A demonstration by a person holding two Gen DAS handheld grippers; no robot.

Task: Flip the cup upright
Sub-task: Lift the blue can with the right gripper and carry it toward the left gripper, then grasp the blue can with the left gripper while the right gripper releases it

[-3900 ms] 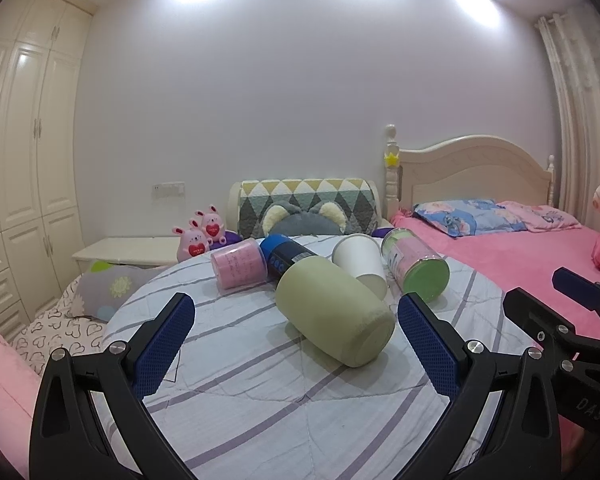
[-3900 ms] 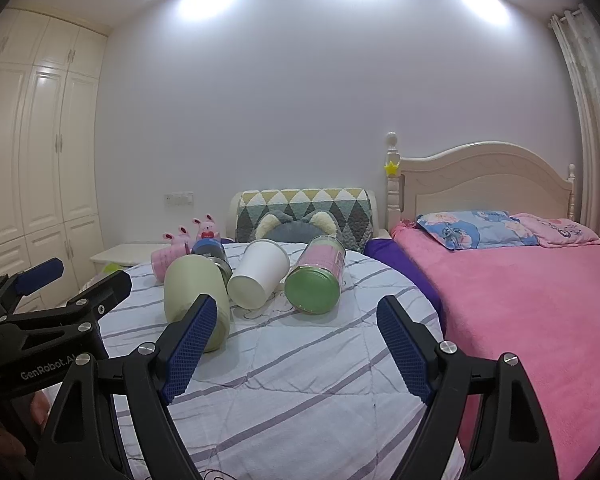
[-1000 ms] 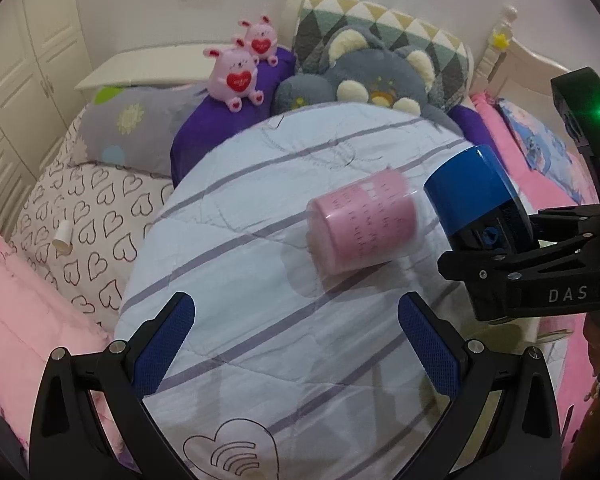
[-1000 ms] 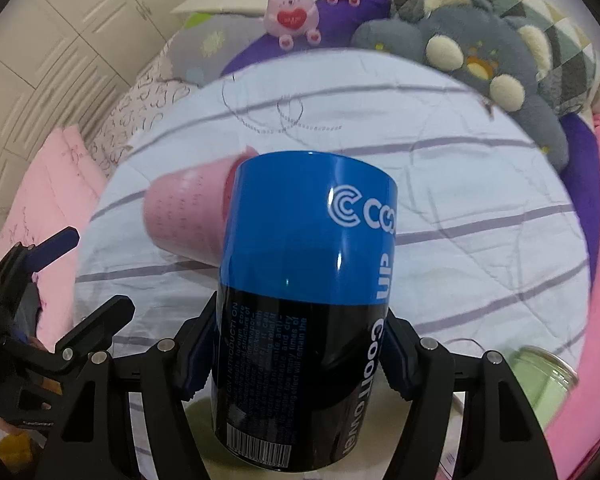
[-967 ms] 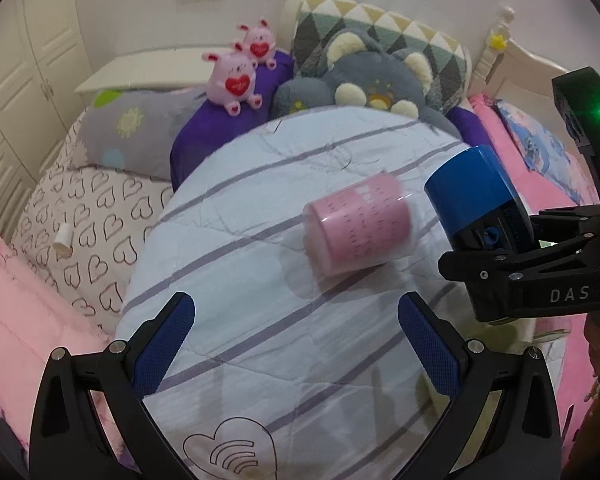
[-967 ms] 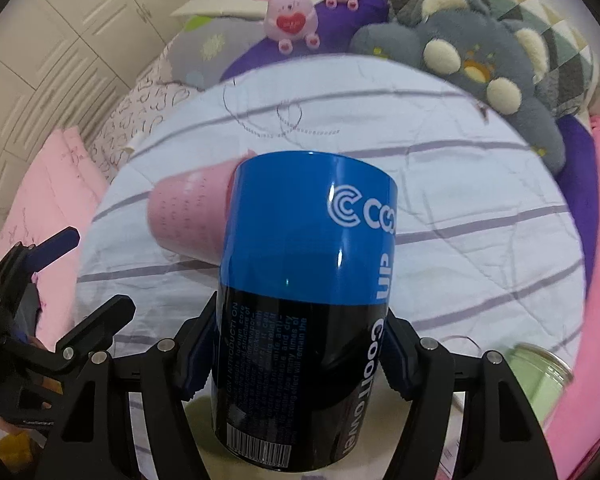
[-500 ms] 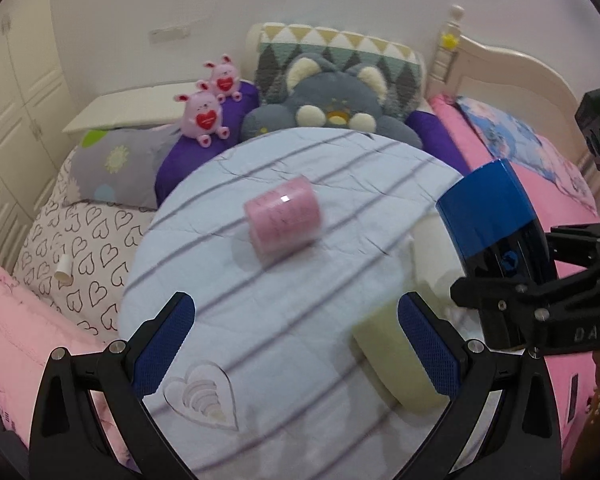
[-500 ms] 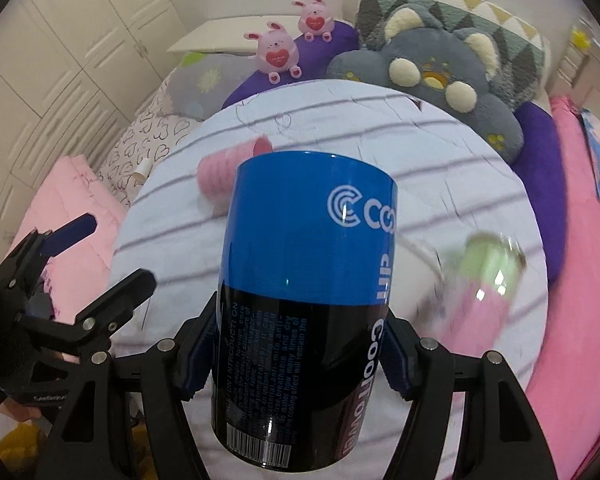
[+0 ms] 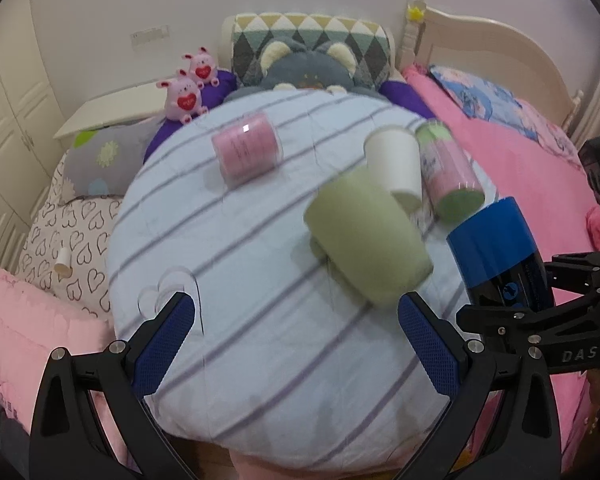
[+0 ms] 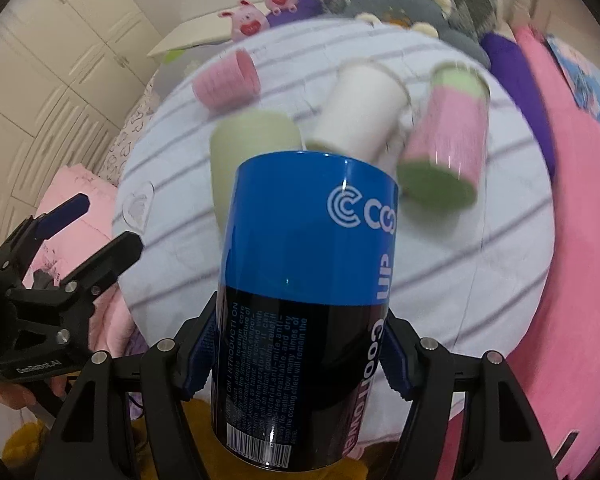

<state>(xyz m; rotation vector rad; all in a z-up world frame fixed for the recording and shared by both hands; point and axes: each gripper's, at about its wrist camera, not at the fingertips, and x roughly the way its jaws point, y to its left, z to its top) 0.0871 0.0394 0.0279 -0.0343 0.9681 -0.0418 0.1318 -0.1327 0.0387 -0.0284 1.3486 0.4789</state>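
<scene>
My right gripper (image 10: 296,358) is shut on a blue and black cup (image 10: 304,292) and holds it in the air above the near edge of the round striped table (image 9: 260,320). The cup also shows at the right of the left wrist view (image 9: 500,256). My left gripper (image 9: 296,344) is open and empty over the table's near edge. A pale green cup (image 9: 368,240), a white cup (image 9: 396,164), a pink and green cup (image 9: 448,172) and a pink cup (image 9: 248,152) lie on their sides on the table.
A pink bed (image 9: 520,152) stands to the right. Pillows and plush toys (image 9: 184,96) lie behind the table, with a heart-print cushion (image 9: 60,232) to the left. White cupboards (image 10: 52,60) line the left wall.
Both grippers have pulled back toward the near edge, so more of the table and the lying cups are in view. The right gripper still holds the blue cup.
</scene>
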